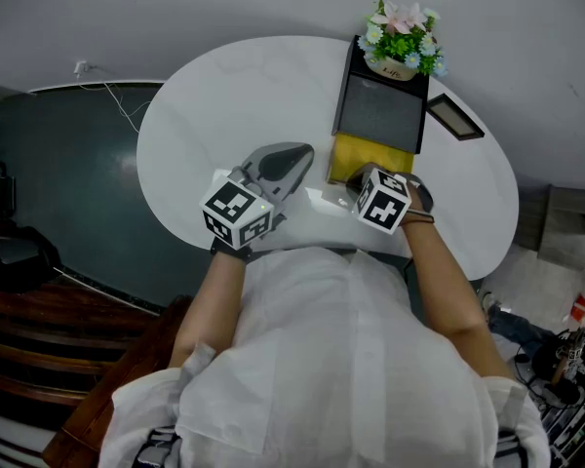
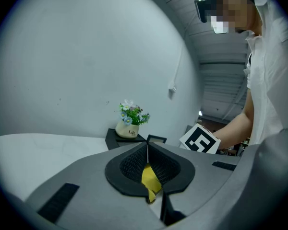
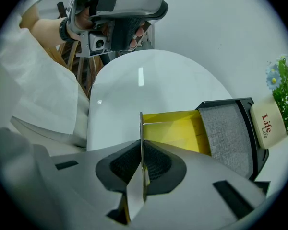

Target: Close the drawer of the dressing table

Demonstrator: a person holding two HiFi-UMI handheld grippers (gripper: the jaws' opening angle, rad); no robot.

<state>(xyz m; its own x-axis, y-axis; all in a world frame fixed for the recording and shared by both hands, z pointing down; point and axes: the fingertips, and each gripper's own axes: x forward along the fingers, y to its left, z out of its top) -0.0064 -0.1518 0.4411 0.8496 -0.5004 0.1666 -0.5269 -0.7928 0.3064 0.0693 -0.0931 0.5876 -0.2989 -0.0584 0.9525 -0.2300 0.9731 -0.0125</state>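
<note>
A small black dressing box [image 1: 380, 113] stands on the white oval table [image 1: 224, 96]. Its yellow drawer [image 1: 356, 154] is pulled out toward me and shows again as the yellow drawer [image 3: 175, 133] in the right gripper view. My right gripper [image 3: 142, 152] points steeply down and is shut on the drawer's thin front panel, which stands upright between the pads. In the head view the right gripper [image 1: 351, 191] is mostly hidden under its marker cube. My left gripper [image 1: 300, 156] hovers left of the drawer, pointing toward it. The left gripper [image 2: 147, 150] has its pads together; some yellow shows low in the gap.
A pot of flowers [image 1: 400, 42] sits on top of the box. A small dark picture frame [image 1: 455, 117] lies to the right of the box. The table's front edge is against my body, and a dark floor [image 1: 58, 183] lies to the left.
</note>
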